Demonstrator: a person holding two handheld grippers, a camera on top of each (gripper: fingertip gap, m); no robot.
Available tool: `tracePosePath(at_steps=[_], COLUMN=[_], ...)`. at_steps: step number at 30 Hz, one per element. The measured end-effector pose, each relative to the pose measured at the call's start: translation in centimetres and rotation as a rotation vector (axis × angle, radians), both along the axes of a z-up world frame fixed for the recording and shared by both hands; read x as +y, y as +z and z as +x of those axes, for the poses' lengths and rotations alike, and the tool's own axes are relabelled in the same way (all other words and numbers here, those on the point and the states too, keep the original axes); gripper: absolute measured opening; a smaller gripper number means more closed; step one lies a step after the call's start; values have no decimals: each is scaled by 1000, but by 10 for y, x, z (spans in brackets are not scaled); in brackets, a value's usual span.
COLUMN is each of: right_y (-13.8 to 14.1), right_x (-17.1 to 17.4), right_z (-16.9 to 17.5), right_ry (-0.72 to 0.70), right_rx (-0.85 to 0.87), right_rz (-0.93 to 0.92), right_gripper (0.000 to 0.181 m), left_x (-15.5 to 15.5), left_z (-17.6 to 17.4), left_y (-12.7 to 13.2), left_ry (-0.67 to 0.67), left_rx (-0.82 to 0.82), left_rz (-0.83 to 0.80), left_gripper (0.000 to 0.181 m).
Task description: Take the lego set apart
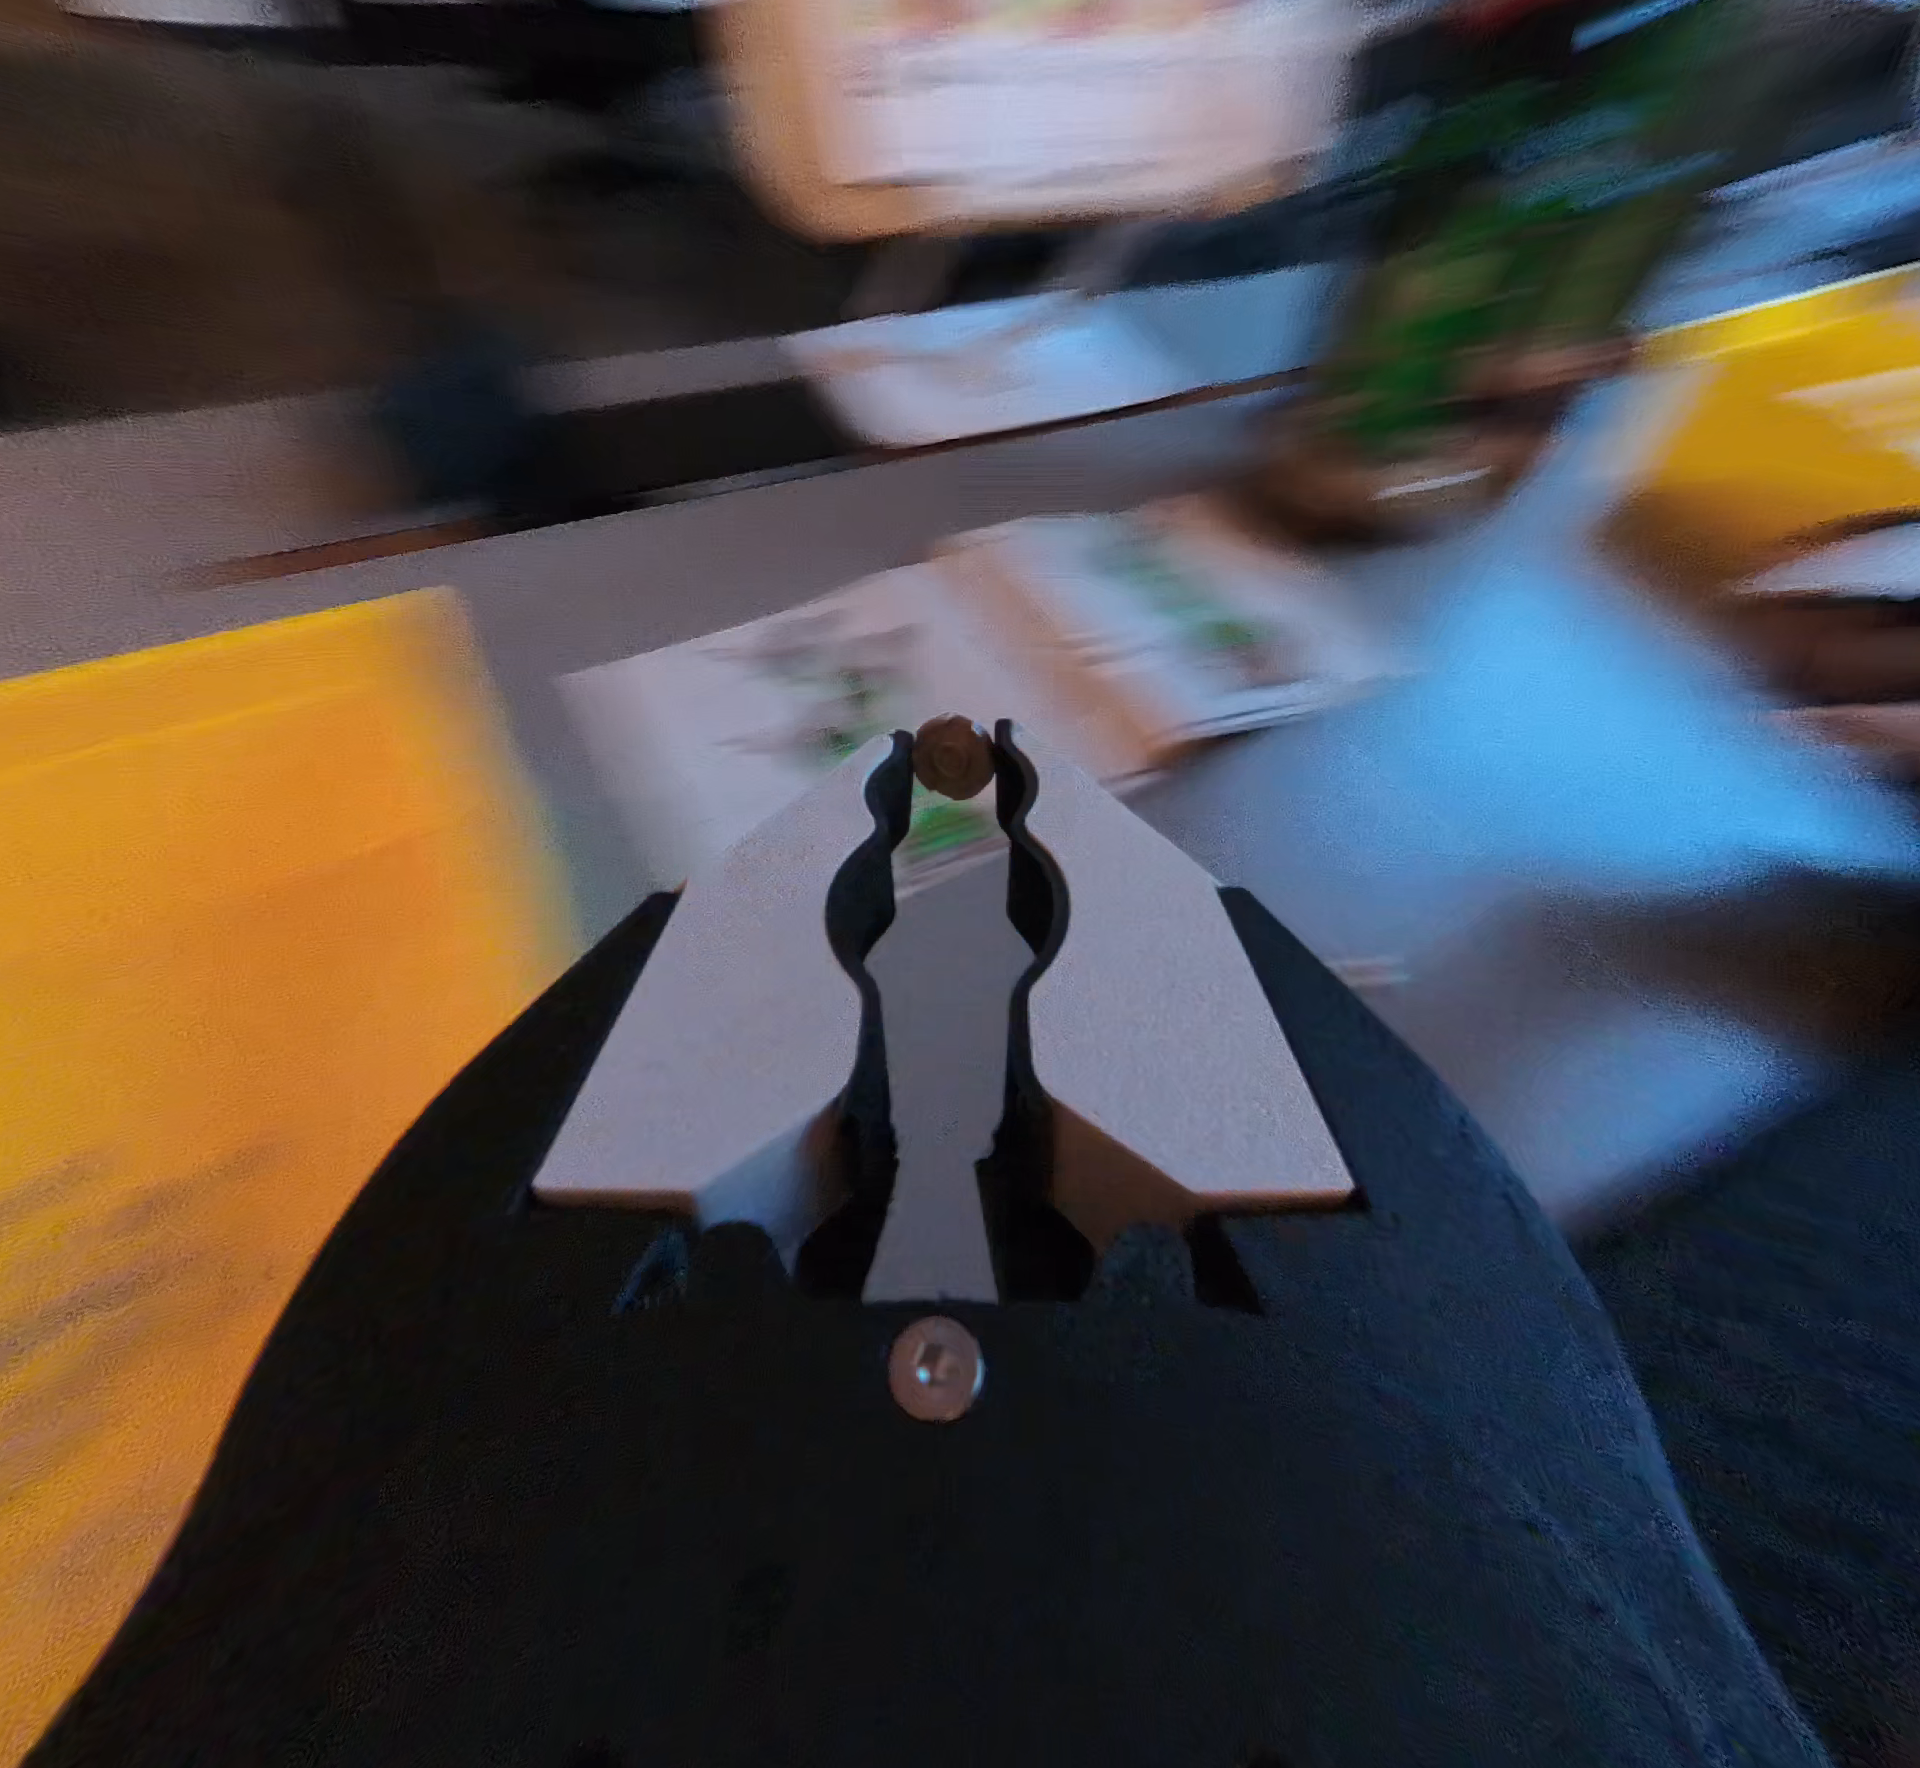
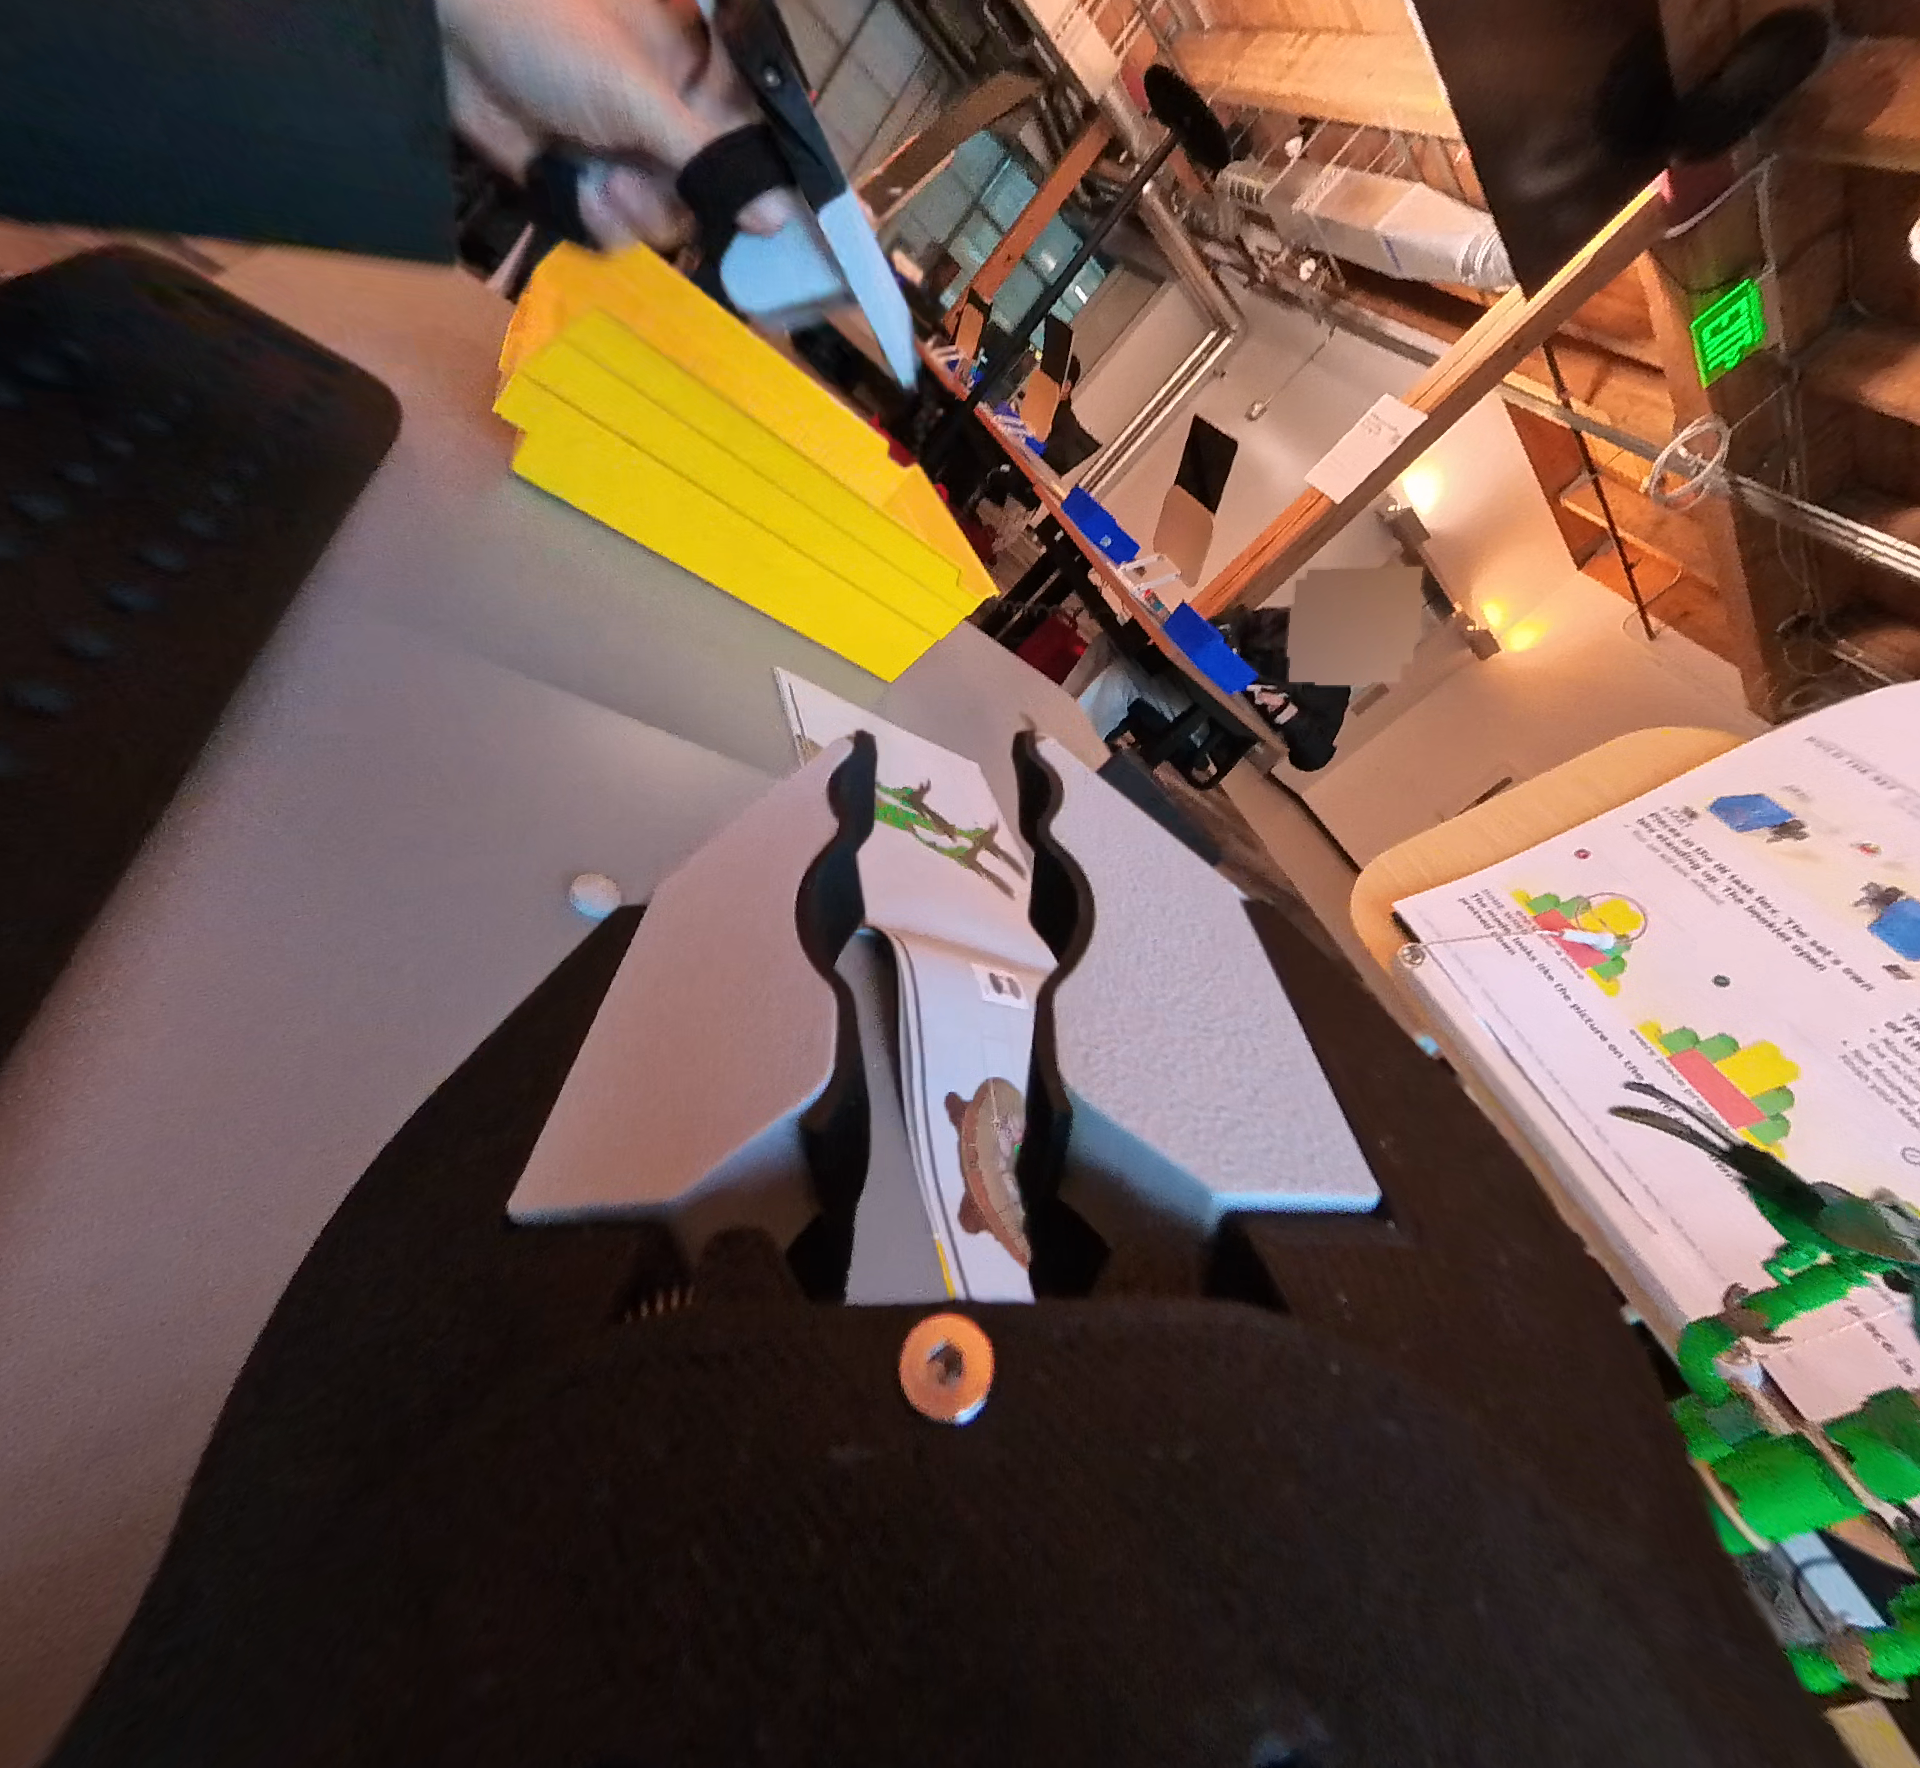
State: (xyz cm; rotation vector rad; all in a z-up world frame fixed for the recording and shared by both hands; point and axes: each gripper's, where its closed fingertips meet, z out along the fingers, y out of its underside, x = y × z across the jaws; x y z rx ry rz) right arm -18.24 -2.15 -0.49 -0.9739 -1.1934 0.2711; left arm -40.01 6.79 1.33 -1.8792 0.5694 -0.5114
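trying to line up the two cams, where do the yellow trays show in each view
Left wrist view: a blurred yellow tray fills the left edge, beside the left tongs, which pinch a small brown piece; more blurred yellow lies at the right edge.
Right wrist view: the yellow trays are stacked upper left of centre on the table, beyond the empty right tongs.
Shared landmark: the open instruction booklet, just past the tong tips in both views.

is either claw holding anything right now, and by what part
The left claw pinches a small round brown piece by its two sides, right at the fingertips. The right claw stands open, with nothing between its fingers.
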Motion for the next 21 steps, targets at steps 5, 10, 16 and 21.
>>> tracePosePath(at_steps=[5,10,16,21], right_y=[-12,-17,-20,-25], right_x=[-2,2,8,10], right_z=[-9,-7,-3,-3], right_ry=[10,-2,-13,-17], right_rx=[-64,-74,-67,-94], right_rz=[-3,-21,-45,-64], right_gripper=[26,26,26,25], left_x=[22,28,23,-46], left_z=[-185,-199,-144,41], left_y=[-64,-91,-40,-31], left_ry=[455,428,322,-240], left_rx=[351,277,145,112], left_rz=[-271,-352,-140,-18], left_gripper=[14,50,44,49])
